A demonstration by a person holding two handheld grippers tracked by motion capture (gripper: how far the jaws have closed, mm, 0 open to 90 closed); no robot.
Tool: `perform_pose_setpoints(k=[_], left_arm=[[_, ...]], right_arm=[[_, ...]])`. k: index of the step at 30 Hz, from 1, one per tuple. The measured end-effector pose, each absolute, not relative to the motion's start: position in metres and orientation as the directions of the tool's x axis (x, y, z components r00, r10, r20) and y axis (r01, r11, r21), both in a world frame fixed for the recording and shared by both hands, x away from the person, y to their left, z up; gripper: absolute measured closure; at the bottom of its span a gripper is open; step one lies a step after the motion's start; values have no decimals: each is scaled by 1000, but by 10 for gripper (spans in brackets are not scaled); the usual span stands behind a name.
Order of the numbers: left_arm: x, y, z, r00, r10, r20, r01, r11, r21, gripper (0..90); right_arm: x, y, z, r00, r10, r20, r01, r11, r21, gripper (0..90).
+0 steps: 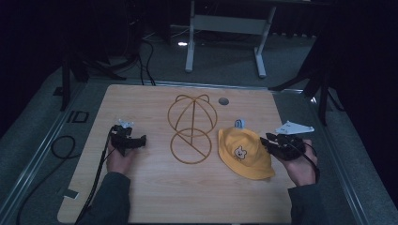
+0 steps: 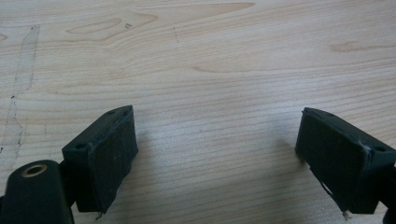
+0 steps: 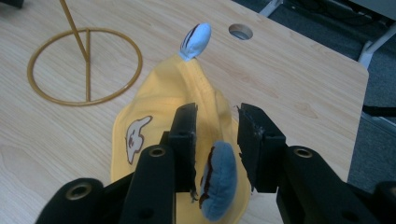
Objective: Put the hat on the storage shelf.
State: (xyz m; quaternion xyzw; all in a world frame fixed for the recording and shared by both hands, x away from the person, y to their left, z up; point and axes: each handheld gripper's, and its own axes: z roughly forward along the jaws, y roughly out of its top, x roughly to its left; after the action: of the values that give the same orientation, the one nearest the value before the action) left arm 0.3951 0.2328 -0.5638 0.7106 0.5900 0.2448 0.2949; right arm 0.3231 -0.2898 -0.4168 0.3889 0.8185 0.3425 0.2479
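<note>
the left hand (image 1: 121, 157) is resting on the table (image 1: 141, 197) at its left side, forearm coming in from the bottom edge, holding the left gripper (image 1: 136, 140) low and pointing right, toward the stand (image 1: 191, 129). in the left gripper view its jaws are standing wide apart over bare wood, gripping nothing.

the right hand (image 1: 300, 166) is sitting at the table's right edge, its right gripper (image 1: 268, 140) pointing left at the hat (image 1: 244, 152). in the right gripper view the jaws are partly open, straddling the near blue ear (image 3: 218, 179) and the hat's yellow crown; whether the pads are touching the cloth, i cannot tell.

the hat is lying flat on the table, just right of the stand's ring base, brim spreading toward the near side. its long axis is running from the near ear to the far ear (image 3: 196, 39), which is pointing away toward the hole (image 3: 240, 31) in the tabletop. the bear patch (image 1: 241, 152) is facing up.
</note>
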Motion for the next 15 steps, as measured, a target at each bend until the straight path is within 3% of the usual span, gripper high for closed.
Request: perform_pose_setpoints(k=[15], left_arm=[[395,233,-564,184,983,0,694,-130,708,128]], right_arm=[[333,-284,-408,-644,751,-148,487,551,678,609]])
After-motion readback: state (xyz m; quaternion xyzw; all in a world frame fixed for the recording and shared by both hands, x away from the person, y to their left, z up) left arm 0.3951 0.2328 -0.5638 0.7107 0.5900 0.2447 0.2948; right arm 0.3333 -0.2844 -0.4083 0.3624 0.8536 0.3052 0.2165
